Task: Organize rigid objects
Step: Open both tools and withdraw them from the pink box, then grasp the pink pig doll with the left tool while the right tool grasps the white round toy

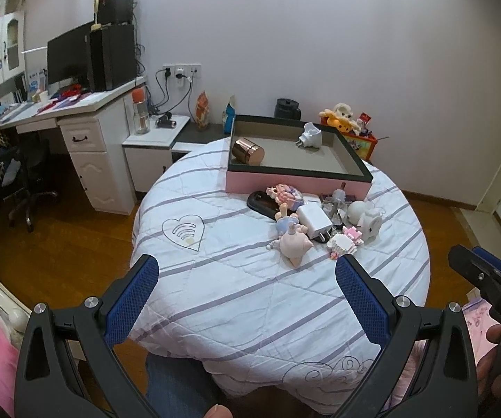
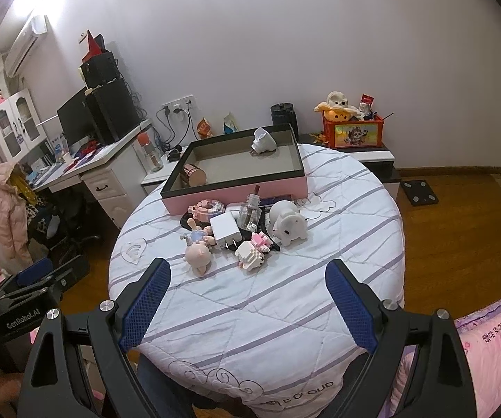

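A pink-sided tray (image 1: 295,185) (image 2: 236,193) stands at the far side of the round table (image 1: 250,296) (image 2: 250,296). In it lie a copper tin (image 1: 248,151) (image 2: 194,175) and a white plug-shaped thing (image 1: 309,136) (image 2: 263,140). In front of the tray is a pile: a white charger (image 1: 314,218) (image 2: 226,228), a pig figure (image 1: 294,244) (image 2: 200,254), a white elephant (image 1: 365,219) (image 2: 287,223), pink block toys (image 1: 344,242) (image 2: 252,249) and a small bottle (image 2: 250,210). My left gripper (image 1: 247,271) and right gripper (image 2: 248,275) are open and empty, short of the pile.
A white desk (image 1: 76,111) with monitor and computer stands at the left, with an office chair (image 1: 17,174) below. A low cabinet (image 2: 372,156) with a red toy box (image 2: 353,134) is behind the table. Wooden floor surrounds it. Pink bedding (image 2: 487,348) lies at the right.
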{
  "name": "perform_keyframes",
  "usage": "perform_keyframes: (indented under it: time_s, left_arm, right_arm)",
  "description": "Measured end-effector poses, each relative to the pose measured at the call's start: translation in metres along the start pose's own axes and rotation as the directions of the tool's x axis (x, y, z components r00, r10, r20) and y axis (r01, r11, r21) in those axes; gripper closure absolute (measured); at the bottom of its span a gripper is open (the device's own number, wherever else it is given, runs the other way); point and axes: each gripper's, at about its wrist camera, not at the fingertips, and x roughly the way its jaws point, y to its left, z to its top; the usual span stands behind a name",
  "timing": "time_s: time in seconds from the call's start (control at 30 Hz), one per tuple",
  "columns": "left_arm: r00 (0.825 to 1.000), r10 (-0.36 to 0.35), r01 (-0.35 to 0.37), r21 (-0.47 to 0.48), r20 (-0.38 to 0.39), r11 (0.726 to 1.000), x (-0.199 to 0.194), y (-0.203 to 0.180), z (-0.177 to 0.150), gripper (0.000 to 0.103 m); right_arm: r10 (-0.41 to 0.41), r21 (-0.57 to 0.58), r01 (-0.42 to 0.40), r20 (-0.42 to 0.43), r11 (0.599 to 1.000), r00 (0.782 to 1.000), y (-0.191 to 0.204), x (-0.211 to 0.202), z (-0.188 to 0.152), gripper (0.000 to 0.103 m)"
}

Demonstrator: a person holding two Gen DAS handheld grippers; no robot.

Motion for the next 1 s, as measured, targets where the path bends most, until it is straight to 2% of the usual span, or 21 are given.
perform_keyframes:
  time_s: [0.3,0.6,1.0]
  left_arm:
    - [0.999,-0.018,0.019,0.019,-0.033,1.000,0.027,-0.012,-0.005,0.000]
    - [0.992,-0.045,0.050,0.046,-0.115,0.998,0.094,-0.035,-0.007,0.000]
    - [0.980,-0.010,0.019,0.043,-0.197,0.999,0.178,-0.042,-0.002,0.000]
  right_arm:
    - [-0.013,0.012,0.013,-0.027,1.000,1.000,-0.008,0.014,0.001,0.011]
    - [-0.038,0.040,0.041,-0.087,0.998,0.995,-0.028,0.052,0.004,0.011]
    - [-0.087,0.028,0.093,-0.169,0.995,0.982,-0.052,0.123,0.019,0.011]
